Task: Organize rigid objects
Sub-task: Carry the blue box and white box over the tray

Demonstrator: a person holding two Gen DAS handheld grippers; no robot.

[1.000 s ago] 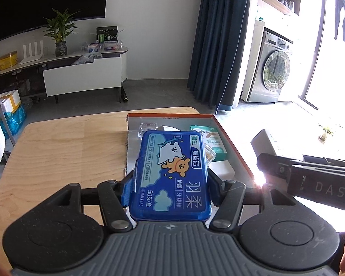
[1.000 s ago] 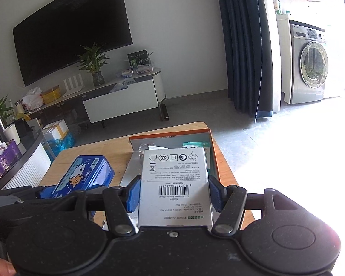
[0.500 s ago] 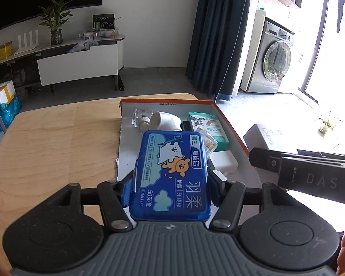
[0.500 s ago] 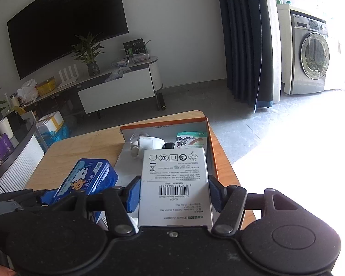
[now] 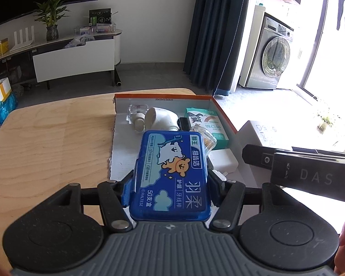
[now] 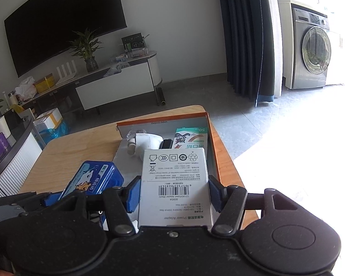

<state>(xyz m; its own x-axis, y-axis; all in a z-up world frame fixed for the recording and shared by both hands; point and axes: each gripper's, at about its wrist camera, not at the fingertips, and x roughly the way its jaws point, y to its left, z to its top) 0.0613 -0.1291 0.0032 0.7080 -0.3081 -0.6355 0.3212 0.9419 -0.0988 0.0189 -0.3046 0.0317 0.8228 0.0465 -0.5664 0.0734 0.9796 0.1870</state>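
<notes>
The left gripper (image 5: 171,184) has its jaws clamped on the blue box (image 5: 172,174) at lower centre; the right gripper (image 6: 174,193) has its jaws gripping the white box (image 6: 176,184) at centre.

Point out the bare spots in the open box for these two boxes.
Free: the near-left floor of the open box, beside its left wall and below the small bottle. Crowded: the far end and right side, around the green carton and white adapter.

Box (image 5: 220,112): on the table (image 5: 46,142), at its far right corner.
Box far wall: small bottle (image 5: 136,115) left, white round device (image 5: 161,118) middle, plaster carton (image 5: 205,124) right.
Floss-pick case (image 5: 172,174): above the box's near part.
Power adapter box (image 6: 176,184): right of the case, over the box's right side.
</notes>
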